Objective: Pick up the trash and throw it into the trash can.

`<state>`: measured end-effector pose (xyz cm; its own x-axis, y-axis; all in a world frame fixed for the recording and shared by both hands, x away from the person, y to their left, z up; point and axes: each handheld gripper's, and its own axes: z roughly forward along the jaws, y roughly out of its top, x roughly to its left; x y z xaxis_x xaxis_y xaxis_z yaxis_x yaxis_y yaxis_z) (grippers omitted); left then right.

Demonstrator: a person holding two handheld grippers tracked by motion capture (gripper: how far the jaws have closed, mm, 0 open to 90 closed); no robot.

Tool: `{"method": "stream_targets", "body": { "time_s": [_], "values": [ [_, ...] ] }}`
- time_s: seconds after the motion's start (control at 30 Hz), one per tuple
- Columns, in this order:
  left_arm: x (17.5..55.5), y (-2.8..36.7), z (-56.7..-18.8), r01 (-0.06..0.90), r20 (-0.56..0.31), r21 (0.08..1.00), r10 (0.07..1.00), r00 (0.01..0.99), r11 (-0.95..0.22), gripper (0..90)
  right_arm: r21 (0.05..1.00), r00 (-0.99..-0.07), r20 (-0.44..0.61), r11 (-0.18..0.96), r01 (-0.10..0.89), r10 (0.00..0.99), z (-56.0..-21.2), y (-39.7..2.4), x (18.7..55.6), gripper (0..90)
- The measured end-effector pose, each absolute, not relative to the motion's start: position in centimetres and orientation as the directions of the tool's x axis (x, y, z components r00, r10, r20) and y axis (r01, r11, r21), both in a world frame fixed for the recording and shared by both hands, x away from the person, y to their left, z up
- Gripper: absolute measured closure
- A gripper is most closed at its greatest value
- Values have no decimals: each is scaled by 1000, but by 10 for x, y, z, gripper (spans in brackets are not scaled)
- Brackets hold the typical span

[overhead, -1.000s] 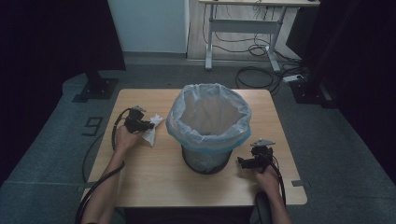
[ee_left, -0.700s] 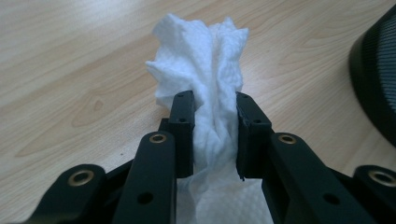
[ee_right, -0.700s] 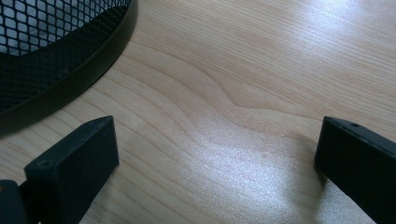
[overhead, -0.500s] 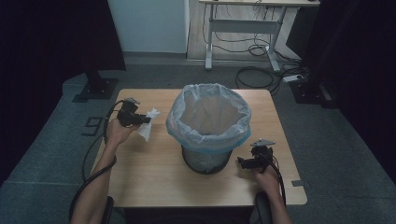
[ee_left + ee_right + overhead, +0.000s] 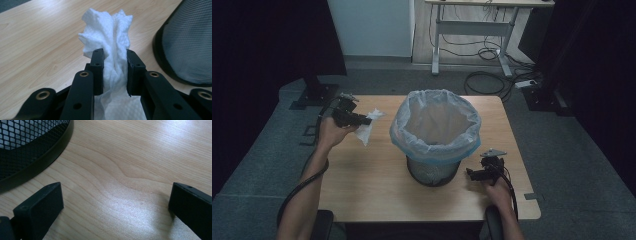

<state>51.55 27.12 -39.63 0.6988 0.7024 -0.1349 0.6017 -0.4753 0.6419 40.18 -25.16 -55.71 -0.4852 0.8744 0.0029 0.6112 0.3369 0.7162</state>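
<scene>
Left gripper (image 5: 362,119): clamped on the crumpled paper towel (image 5: 112,47), which sticks out beyond its jaws, above the table (image 5: 377,175).
Right gripper (image 5: 470,173): jaws wide apart, nothing between them, low over the table.
Mesh bin (image 5: 434,132): between both grippers, just beside the right one.

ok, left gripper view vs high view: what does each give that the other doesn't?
Left gripper view alone: the pads pressing the crumpled paper towel from both sides, and the bin's black mesh wall up close.

High view alone: the bin's plastic liner, the right tongs open, low beside the bin's base, both forearms, and the floor and desk beyond.

Both: the left tongs shut on the towel, the wooden table, the bin.
</scene>
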Motion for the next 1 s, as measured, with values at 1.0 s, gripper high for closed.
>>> {"method": "stream_targets", "body": {
  "time_s": [1.0],
  "values": [
    [495,246,-280,530,-147,676,610,778,-512,714,716,-488,3,339,610,873,-557,-252,402,0]
  ]
}}
